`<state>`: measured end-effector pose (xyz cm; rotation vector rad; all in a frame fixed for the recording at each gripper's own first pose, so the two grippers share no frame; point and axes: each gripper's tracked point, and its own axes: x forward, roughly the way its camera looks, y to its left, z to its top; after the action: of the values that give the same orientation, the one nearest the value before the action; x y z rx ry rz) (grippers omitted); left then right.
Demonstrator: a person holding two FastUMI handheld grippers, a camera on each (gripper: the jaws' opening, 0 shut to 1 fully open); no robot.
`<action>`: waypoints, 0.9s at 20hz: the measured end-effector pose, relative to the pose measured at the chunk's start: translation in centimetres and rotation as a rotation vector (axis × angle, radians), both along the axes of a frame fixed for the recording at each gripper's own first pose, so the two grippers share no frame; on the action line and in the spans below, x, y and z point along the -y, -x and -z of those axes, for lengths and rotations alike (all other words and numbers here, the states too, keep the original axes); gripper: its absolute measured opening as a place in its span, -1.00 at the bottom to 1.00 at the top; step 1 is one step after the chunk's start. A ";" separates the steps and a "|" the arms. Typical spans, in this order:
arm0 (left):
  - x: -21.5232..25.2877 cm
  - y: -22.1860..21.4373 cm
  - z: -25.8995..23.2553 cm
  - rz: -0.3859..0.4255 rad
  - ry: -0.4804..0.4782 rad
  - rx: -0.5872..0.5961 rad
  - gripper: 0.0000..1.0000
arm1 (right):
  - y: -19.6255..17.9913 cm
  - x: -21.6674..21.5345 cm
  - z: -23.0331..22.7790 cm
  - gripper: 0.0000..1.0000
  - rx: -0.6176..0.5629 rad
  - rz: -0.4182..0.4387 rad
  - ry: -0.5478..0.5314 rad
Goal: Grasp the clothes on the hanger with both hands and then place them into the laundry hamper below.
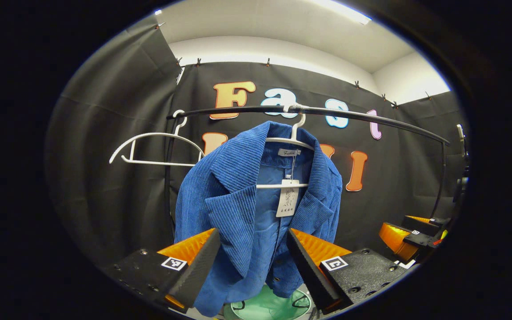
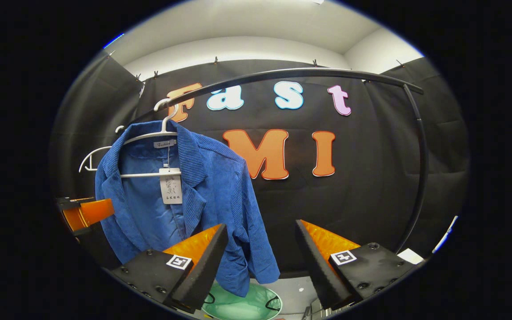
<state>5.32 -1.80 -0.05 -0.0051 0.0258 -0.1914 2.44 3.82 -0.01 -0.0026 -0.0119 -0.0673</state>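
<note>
A blue corduroy jacket [image 1: 247,209] with a paper tag hangs on a white hanger [image 1: 289,141] from the dark rail [image 1: 349,114]. My left gripper [image 1: 252,262] is open, its fingers spread to either side of the jacket's lower front, apart from the cloth. In the right gripper view the jacket [image 2: 185,200] hangs left of centre. My right gripper [image 2: 261,258] is open, to the right of the jacket's sleeve with nothing between its fingers. The green hamper [image 1: 270,306] sits below the jacket, also seen as the hamper [image 2: 242,304]. The other gripper [image 1: 409,238] shows at far right, and the left one [image 2: 82,211] at far left.
An empty white hanger [image 1: 149,151] hangs at the rail's left end. The rail's upright post [image 2: 420,178] curves down on the right. Black cloth walls close the booth behind and at both sides.
</note>
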 end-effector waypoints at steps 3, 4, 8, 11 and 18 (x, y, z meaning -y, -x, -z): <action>-0.5 -0.9 0.4 -0.006 0.014 -0.023 0.84 | -0.8 -1.7 -0.2 0.97 0.000 -0.033 0.006; -0.6 -1.2 0.5 -0.007 0.020 -0.028 0.83 | -1.1 -2.4 -0.2 0.97 0.000 -0.048 0.004; -0.9 -2.2 0.3 0.004 0.038 -0.028 0.83 | -2.8 -4.9 -0.2 0.97 -0.001 -0.098 0.011; -1.1 -3.4 0.6 0.007 0.052 -0.036 0.83 | -3.8 -6.4 -0.1 0.97 -0.006 -0.128 0.016; -1.4 -5.8 2.2 -0.021 0.033 -0.063 0.89 | -6.3 -8.8 0.5 0.97 -0.024 -0.169 0.004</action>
<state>11.09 -0.45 -2.24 -0.0442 0.0850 -0.1705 8.74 12.66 -0.49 -0.0069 0.0114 0.1022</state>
